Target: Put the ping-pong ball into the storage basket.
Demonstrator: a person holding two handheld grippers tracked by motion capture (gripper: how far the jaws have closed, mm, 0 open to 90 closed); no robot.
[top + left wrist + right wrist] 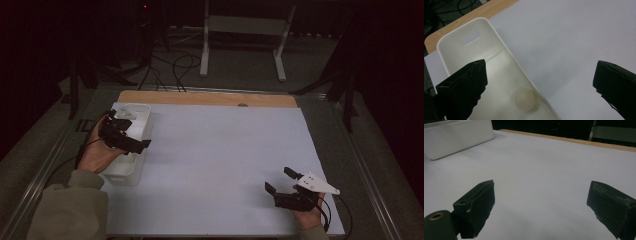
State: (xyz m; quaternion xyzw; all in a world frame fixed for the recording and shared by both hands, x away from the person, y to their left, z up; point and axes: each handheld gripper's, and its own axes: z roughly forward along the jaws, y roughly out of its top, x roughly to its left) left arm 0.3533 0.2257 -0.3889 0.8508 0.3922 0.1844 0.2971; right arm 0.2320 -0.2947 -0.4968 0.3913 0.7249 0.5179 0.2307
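Observation:
A long white plastic bin (125, 174) stands at the left side of the white table sheet (220, 160). Inside it lies a small pale ball (524, 99) near the bin's right wall (499, 47). My left gripper (142, 145) hovers over the bin, held by a hand, and in the left gripper view it (541, 68) is open wide, one jaw above the bin and the other above the sheet. Low at the right, my right gripper (280, 180) is open just above the sheet with nothing between its jaws (541, 188). The bin (459, 137) lies far off in that view.
A wooden strip (200, 98) runs along the table's far edge. Metal rails flank the table, and a white stand (245, 30) and cables (175, 65) sit on the dark floor beyond. Bare sheet lies between the two grippers.

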